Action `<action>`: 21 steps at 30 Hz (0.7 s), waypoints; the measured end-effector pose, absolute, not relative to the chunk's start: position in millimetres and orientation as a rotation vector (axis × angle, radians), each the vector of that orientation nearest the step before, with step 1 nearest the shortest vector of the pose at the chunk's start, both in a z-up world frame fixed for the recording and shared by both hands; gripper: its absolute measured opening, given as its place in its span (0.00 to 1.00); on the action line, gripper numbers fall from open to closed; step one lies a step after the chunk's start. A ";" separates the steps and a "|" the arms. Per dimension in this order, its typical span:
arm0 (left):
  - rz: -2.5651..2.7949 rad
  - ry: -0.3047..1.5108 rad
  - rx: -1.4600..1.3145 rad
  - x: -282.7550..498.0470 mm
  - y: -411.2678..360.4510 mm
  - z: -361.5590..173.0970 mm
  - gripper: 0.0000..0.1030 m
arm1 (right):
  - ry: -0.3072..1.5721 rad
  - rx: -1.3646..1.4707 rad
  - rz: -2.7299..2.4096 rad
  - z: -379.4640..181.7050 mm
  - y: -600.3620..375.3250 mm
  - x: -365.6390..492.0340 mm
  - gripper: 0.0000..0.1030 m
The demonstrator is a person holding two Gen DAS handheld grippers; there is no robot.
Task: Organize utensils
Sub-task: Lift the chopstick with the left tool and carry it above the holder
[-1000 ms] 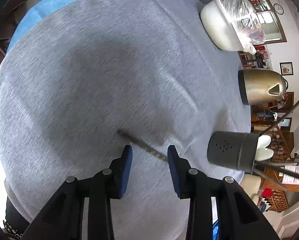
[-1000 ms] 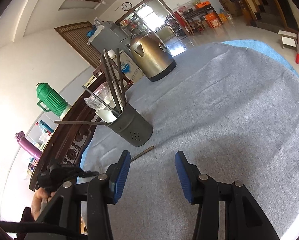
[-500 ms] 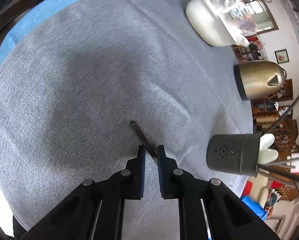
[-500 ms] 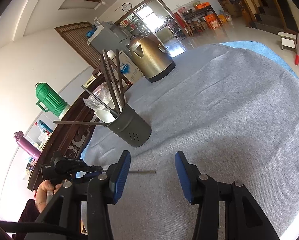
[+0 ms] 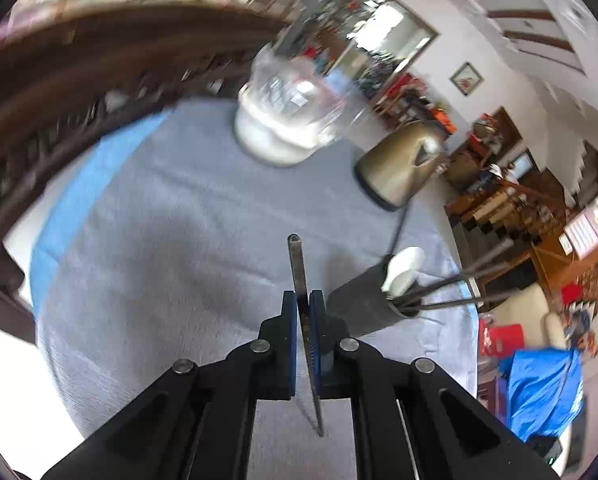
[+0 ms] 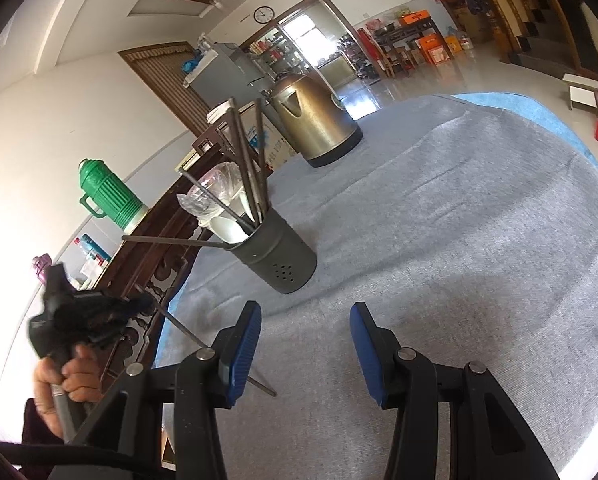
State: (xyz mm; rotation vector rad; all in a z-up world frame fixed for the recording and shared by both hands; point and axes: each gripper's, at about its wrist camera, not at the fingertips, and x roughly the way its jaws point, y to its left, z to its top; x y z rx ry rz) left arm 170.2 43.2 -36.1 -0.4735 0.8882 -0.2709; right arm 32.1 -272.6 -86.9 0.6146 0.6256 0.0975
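Left wrist view showed my left tool [image 5: 303, 300] clenched on a dark chopstick [image 5: 297, 264] lifted above the grey surface [image 5: 159, 240], near the utensil holder [image 5: 363, 300] (my right tool [image 6: 305, 344] hung released, holding nothing).

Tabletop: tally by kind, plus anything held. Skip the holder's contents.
kettle: 1
utensil holder: 1
white bowl with a plastic bag in it: 1
chopstick, clamped in the left gripper: 1
Total: 4
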 end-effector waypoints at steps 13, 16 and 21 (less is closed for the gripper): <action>-0.424 0.687 -0.317 120.3 15.9 48.9 0.05 | 0.621 0.608 0.118 -85.2 -267.4 24.9 0.48; -0.440 0.652 -0.292 113.0 7.4 60.8 0.05 | 0.625 0.612 0.119 -87.2 -268.5 24.1 0.49; -0.438 0.574 -0.233 118.7 -11.9 89.9 0.05 | 0.625 0.626 0.117 -90.7 -274.4 21.8 0.49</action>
